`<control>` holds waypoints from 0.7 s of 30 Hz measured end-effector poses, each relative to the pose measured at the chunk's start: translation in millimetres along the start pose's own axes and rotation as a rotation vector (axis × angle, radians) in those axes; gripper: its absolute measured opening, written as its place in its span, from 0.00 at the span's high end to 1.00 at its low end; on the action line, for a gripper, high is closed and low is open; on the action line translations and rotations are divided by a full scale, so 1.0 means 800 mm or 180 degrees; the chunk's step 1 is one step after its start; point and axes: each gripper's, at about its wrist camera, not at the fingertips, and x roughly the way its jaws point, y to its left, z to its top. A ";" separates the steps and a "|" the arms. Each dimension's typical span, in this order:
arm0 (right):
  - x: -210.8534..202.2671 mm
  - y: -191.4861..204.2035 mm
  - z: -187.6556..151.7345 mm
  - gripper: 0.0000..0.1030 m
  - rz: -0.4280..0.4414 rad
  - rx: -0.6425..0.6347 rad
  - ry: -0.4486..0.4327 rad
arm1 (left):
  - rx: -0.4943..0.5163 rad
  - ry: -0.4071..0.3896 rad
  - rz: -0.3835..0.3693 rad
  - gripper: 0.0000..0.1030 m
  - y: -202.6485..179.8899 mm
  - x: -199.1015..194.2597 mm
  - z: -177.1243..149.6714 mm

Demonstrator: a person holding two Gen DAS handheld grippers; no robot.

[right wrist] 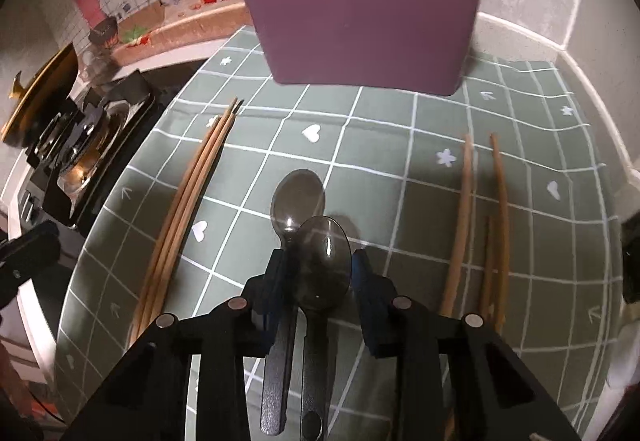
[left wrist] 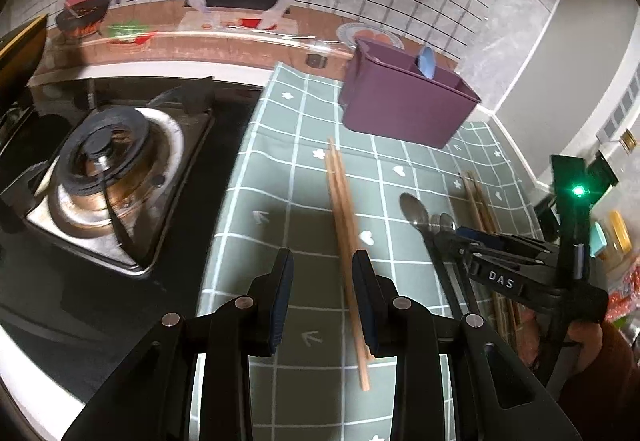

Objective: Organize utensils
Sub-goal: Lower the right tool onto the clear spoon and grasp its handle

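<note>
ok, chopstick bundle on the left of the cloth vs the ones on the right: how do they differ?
The left chopsticks lie tight together, touching along their length; the right chopsticks are spread apart with gaps between them. The left chopsticks look lighter tan, the right ones darker brown. The left chopsticks run beside the open left gripper; the right ones have no gripper over them. Both sets lie flat on the green checked cloth, pointing toward the purple caddy.

Right claw point(right wrist: 313, 273) spread, straddling upper spoon point(right wrist: 323, 265).
</note>
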 end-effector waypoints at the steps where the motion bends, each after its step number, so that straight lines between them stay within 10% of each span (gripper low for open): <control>1: -0.005 -0.001 -0.001 0.70 -0.0020 0.0023 -0.0021 | 0.0019 0.0009 -0.0032 0.69 -0.002 0.003 0.002; 12: -0.127 -0.044 -0.054 0.70 -0.0506 0.0562 -0.0654 | 0.0298 0.0209 -0.0404 0.65 -0.076 0.046 0.007; 21: -0.155 -0.091 -0.078 0.70 -0.0629 0.0577 -0.0922 | 0.0191 0.0202 -0.0148 0.53 -0.121 0.084 0.014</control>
